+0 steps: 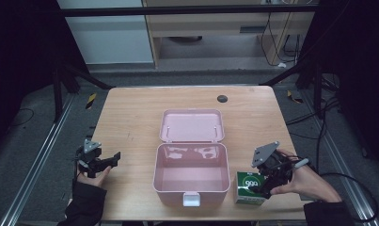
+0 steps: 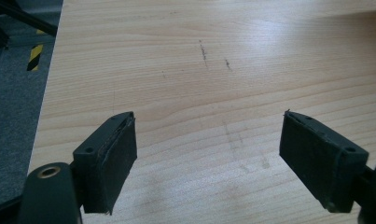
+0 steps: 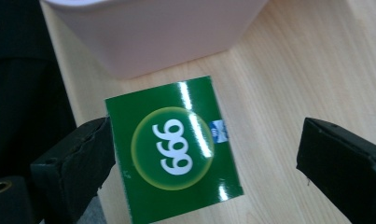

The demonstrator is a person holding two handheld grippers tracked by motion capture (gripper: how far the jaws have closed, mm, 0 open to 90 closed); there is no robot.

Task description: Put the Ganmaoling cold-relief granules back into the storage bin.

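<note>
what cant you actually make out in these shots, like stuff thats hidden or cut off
- Green box: its right side in the high view is hidden by the right gripper; the small print on it is too small to read.
- Green box in the right gripper view: its bottom corner is cut off by the frame edge.
- Pink case: its interior is cut off at the top of the right gripper view.
- Pink case floor: glare blurs it in the high view.

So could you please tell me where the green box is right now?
In the high view the green box stands on the table's near right part, just right of the open pink case, between the open jaws of the right hand-held gripper.
</note>
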